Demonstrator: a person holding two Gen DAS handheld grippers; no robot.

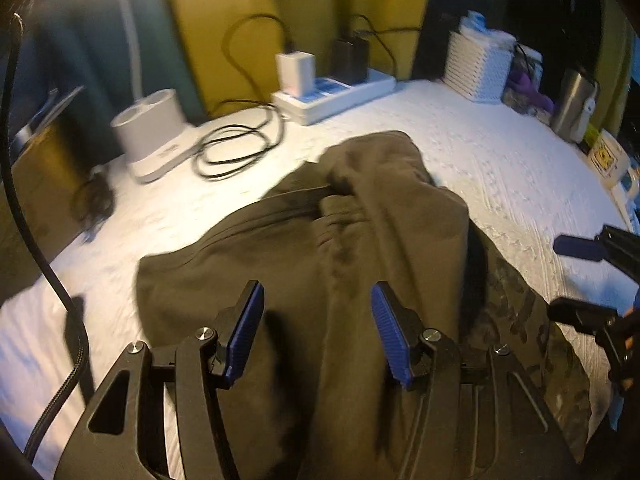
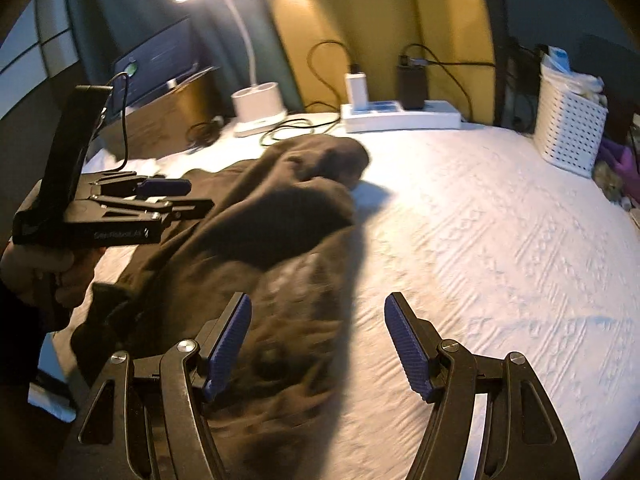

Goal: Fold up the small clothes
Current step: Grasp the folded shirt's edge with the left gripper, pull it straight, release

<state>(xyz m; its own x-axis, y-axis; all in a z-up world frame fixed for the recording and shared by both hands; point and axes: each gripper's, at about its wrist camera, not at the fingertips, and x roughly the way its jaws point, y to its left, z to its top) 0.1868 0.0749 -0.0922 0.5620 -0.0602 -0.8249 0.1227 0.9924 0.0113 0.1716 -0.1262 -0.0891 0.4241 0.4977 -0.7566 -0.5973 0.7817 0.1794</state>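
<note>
One dark garment [image 1: 360, 240] on bed [image 2: 500, 240]; 2 grippers, left [image 1: 318, 300] & right [image 2: 318, 312], jaws released.

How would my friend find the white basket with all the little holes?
Start at the white bedspread and follow its far edge past the power strip to the right corner. The white basket stands there, stuffed with white things. Only it has a grid of tiny holes.
</note>
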